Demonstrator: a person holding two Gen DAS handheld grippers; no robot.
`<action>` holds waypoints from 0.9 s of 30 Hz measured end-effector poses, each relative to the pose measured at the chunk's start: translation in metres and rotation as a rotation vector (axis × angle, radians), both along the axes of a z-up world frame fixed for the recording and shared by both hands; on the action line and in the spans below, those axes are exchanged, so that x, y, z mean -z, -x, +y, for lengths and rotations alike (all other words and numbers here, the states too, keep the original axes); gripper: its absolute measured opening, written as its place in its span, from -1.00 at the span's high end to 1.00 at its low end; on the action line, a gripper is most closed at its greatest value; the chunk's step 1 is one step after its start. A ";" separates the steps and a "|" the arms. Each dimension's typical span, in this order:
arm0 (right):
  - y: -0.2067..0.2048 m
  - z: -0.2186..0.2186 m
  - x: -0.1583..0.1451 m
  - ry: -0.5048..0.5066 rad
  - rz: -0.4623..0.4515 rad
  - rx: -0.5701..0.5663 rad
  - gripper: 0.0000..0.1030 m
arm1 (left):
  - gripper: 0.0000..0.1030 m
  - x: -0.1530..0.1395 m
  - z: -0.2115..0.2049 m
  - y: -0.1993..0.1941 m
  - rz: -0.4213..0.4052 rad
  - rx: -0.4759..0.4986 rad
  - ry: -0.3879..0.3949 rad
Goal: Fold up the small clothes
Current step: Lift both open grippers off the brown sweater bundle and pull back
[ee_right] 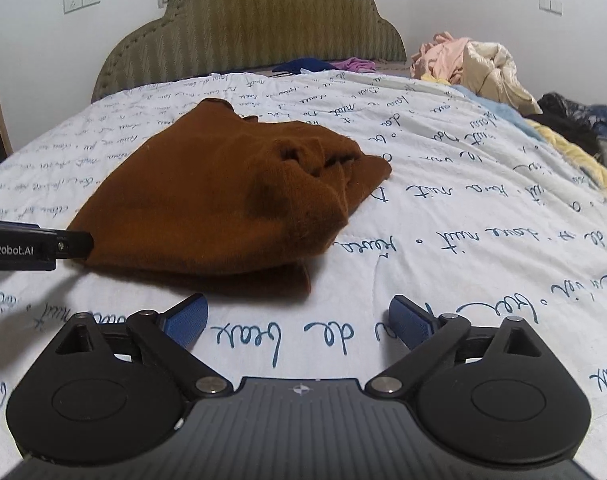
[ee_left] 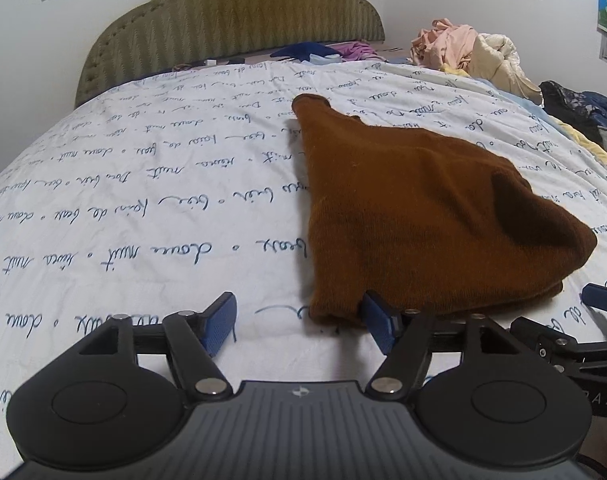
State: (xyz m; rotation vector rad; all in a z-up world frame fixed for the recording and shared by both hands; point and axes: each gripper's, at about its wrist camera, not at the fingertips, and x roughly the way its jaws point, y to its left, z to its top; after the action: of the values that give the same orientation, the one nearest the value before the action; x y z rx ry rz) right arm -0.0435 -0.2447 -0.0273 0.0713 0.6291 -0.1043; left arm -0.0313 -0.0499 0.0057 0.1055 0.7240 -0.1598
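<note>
A small brown knitted garment (ee_left: 415, 208) lies folded over on the white bedspread with blue script (ee_left: 123, 200). It also shows in the right wrist view (ee_right: 223, 192). My left gripper (ee_left: 299, 320) is open at the garment's near left corner; its right finger (ee_left: 377, 320) touches the cloth edge and its left finger rests on the bedspread. My right gripper (ee_right: 297, 322) is open and empty, low over the bedspread (ee_right: 463, 200) just in front of the garment's near edge. The left gripper's side (ee_right: 31, 248) shows at the garment's left corner.
A green padded headboard (ee_left: 231, 28) stands at the far end. A heap of pink and cream clothes (ee_left: 471, 56) and dark and yellow clothes (ee_left: 583, 120) lie along the right side of the bed. Blue and purple items (ee_left: 323, 52) lie by the headboard.
</note>
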 end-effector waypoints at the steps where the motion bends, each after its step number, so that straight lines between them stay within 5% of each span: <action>1: 0.001 0.001 0.000 0.004 -0.002 -0.002 -0.88 | -0.39 0.001 0.001 0.002 0.000 -0.005 0.000; 9: 0.008 0.001 0.004 -0.004 -0.013 0.004 -0.99 | -0.42 0.015 0.012 0.012 0.027 -0.047 0.006; 27: 0.010 0.003 0.008 0.030 -0.010 0.029 -0.99 | -0.85 0.026 0.017 0.020 -0.037 -0.076 -0.013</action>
State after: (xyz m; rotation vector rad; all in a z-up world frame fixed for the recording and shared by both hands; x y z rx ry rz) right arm -0.0532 -0.2415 -0.0349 0.0518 0.6168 -0.1417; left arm -0.0514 -0.0331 -0.0208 0.0927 0.6915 -0.0806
